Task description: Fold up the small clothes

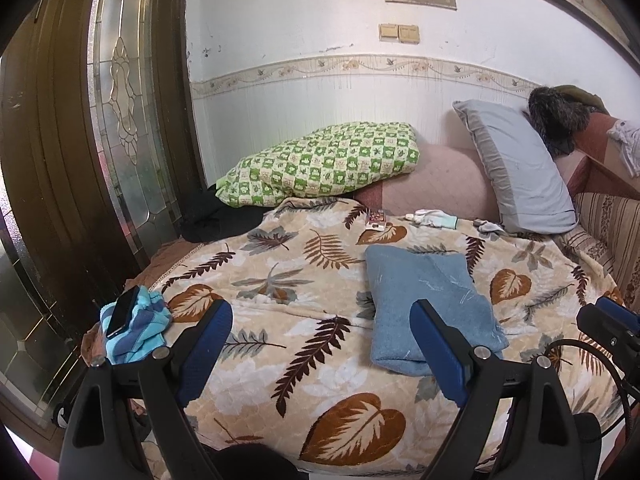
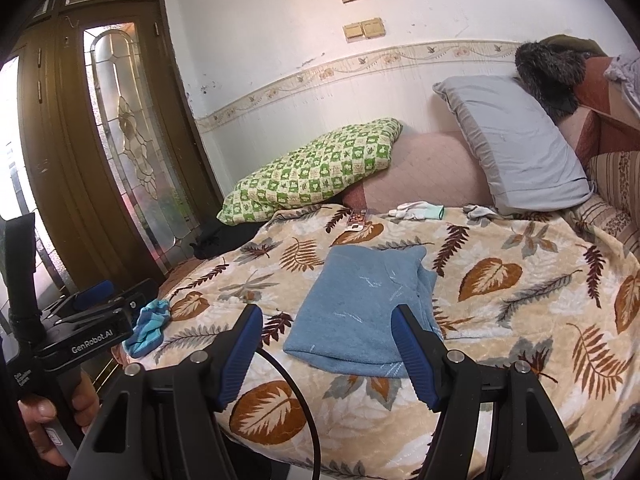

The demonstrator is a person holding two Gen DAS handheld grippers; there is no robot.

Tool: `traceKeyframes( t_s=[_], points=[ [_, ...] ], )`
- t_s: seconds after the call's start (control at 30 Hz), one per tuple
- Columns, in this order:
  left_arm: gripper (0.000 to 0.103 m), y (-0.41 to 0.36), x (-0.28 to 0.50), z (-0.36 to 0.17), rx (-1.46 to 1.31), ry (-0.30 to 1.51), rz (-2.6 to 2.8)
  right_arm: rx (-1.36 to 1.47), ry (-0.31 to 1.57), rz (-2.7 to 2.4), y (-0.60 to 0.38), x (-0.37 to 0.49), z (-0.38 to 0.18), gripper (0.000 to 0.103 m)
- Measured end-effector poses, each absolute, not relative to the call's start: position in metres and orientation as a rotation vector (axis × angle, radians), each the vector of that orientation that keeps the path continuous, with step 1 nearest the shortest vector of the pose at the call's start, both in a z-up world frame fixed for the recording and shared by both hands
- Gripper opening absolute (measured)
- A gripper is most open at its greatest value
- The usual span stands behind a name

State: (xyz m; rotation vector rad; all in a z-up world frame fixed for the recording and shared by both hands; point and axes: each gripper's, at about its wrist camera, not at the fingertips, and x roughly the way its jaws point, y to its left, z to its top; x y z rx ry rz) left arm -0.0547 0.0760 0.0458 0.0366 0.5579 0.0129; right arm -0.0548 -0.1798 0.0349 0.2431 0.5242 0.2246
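Observation:
A light blue folded garment (image 1: pixel 424 304) (image 2: pixel 360 304) lies flat on the leaf-patterned blanket (image 1: pixel 304 280) (image 2: pixel 520 320) in the middle of the bed. My left gripper (image 1: pixel 320 308) hovers open over the blanket just left of the garment, and its right finger overlaps the garment's near edge in the picture. My right gripper (image 2: pixel 326 312) is open above the garment's near edge with nothing between its pads. A striped blue cloth (image 1: pixel 140 332) (image 2: pixel 148 328) lies bunched at the bed's left edge. Each gripper shows at the side of the other's view, the right gripper (image 1: pixel 612 320) and the left gripper (image 2: pixel 96 300).
A dark phone (image 1: pixel 124 312) rests on the striped cloth. White-and-green gloves (image 1: pixel 436 218) (image 2: pixel 416 211), a small grey cloth (image 1: pixel 486 226) and a small packet (image 1: pixel 376 220) lie at the blanket's far edge. A green checked pillow (image 1: pixel 328 164) and a grey pillow (image 1: pixel 516 168) lean behind. A glass door (image 1: pixel 124 120) stands left.

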Motion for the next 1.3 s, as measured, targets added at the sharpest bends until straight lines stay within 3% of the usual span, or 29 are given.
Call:
traceKeyframes(
  t_s=[0.93,1.3],
  points=[
    [0.09,0.117,-0.114,0.089,0.006,0.466,0.059,0.224,0.444,0.284,-0.158,-0.083,0.075,0.071],
    [0.09,0.147,-0.107,0.08,-0.044,0.474,0.081,0.107,0.431,0.326,-0.111,-0.075,0.076,0.071]
  ],
)
